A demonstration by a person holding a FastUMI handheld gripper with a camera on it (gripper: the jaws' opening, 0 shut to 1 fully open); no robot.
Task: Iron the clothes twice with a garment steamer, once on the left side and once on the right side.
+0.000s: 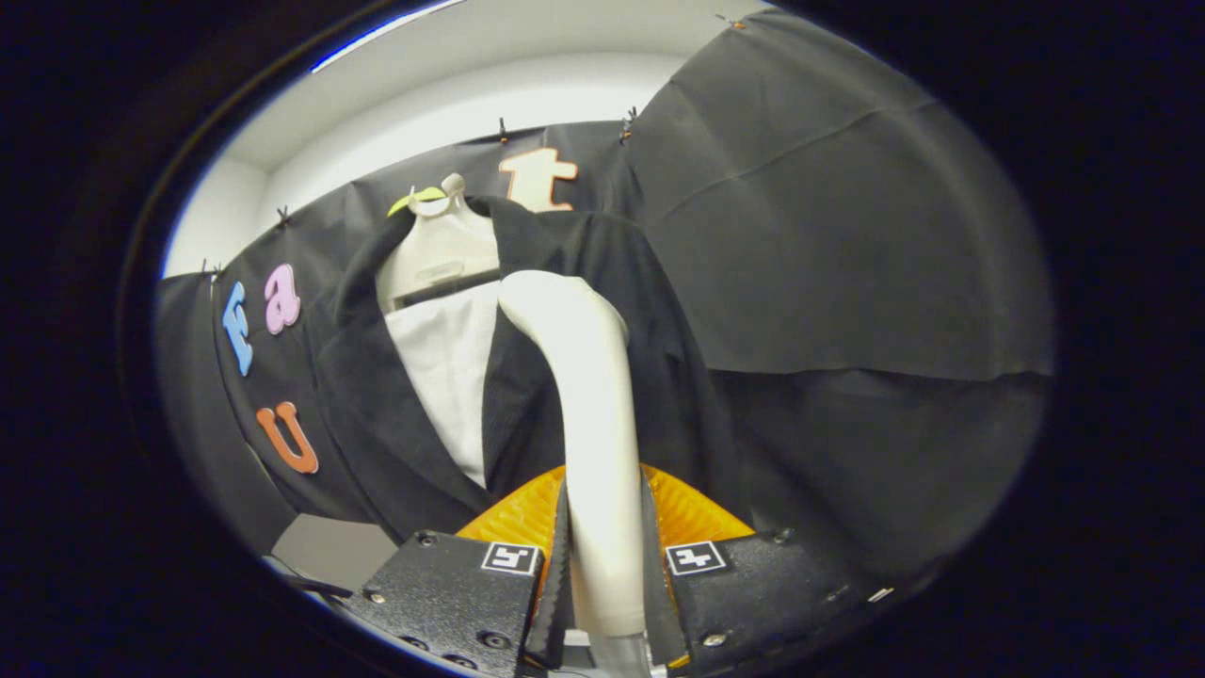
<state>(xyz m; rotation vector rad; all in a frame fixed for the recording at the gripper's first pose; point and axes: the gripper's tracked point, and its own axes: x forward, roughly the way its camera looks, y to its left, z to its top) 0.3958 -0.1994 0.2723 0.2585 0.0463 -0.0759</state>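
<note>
Gripper view: gripper (602, 574) clamped on steamer (588, 414) handle, both fingers pressing; steamer head against dark jacket (612, 282) front, beside white shirt (447, 367); jacket hangs on hanger (438, 250)

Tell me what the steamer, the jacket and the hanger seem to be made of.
Steamer, shut in the gripper: likely hard plastic, smooth with a soft sheen. Jacket: dark woven cloth, matte, hanging in folds. Hanger: probably moulded plastic, pale and smooth; I cannot be sure.
</note>
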